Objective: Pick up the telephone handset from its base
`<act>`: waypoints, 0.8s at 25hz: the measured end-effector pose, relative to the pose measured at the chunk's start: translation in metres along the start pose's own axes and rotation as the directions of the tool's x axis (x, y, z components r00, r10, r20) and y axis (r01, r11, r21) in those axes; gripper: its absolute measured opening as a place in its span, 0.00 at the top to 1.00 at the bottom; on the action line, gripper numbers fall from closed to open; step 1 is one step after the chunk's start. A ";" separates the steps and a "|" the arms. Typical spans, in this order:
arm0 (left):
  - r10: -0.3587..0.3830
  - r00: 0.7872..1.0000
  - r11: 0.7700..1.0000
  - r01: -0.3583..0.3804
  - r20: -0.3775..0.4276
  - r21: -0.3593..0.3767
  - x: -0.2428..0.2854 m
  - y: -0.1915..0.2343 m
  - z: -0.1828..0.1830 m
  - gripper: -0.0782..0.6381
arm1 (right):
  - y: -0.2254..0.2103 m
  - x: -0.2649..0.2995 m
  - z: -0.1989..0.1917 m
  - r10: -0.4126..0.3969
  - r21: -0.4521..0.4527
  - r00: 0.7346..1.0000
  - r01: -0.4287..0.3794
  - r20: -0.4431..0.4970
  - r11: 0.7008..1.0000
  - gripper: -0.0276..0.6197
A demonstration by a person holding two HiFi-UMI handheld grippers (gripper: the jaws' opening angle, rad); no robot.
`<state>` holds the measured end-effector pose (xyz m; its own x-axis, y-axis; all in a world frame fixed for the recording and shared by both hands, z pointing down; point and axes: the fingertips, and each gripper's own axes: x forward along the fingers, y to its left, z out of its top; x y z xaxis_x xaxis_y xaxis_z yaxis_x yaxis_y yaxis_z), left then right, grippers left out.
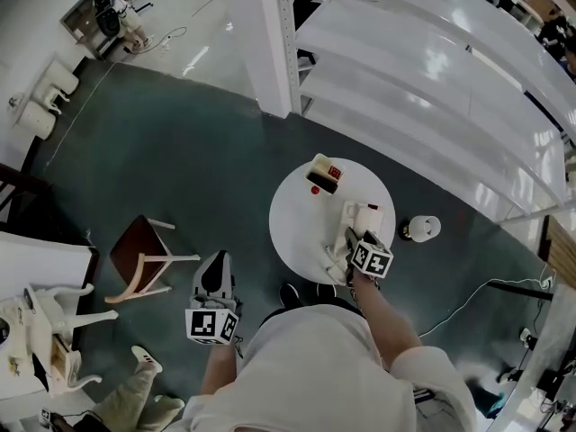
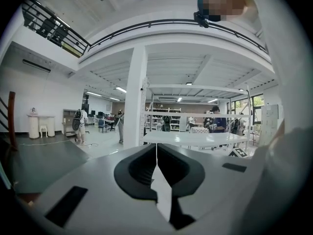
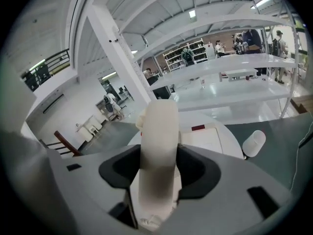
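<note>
I hold the cream telephone handset (image 3: 159, 126) clamped in my right gripper (image 3: 156, 153); my left gripper (image 2: 156, 155) is closed, empty.

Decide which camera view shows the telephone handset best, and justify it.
The right gripper view: the handset fills the centre, clamped between the right gripper's jaws. The head view shows it only small, mostly hidden under that gripper. The left gripper view does not show it.
</note>
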<state>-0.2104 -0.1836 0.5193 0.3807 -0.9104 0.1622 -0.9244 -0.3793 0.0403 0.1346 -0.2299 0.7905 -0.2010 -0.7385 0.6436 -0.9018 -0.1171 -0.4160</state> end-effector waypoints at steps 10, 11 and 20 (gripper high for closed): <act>-0.020 0.999 1.000 0.020 0.028 -0.013 -0.001 -0.010 0.004 0.86 | 0.049 -0.055 0.060 0.284 0.036 0.940 -0.296 0.189 0.955 0.60; -0.020 0.999 1.000 0.020 0.031 -0.017 -0.001 -0.011 0.004 0.86 | 0.055 -0.061 0.067 0.320 0.037 0.924 -0.334 0.208 0.942 0.60; -0.025 0.998 0.999 0.026 0.059 -0.020 -0.001 -0.015 0.008 0.86 | 0.101 -0.109 0.114 0.482 -0.064 0.814 -0.489 0.326 0.870 0.60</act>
<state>-0.1971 -0.1782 0.5109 0.4043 -0.9088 0.1031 -0.9145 -0.3996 0.0639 0.1095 -0.2369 0.6047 -0.4732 -0.8736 0.1139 -0.7103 0.3019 -0.6359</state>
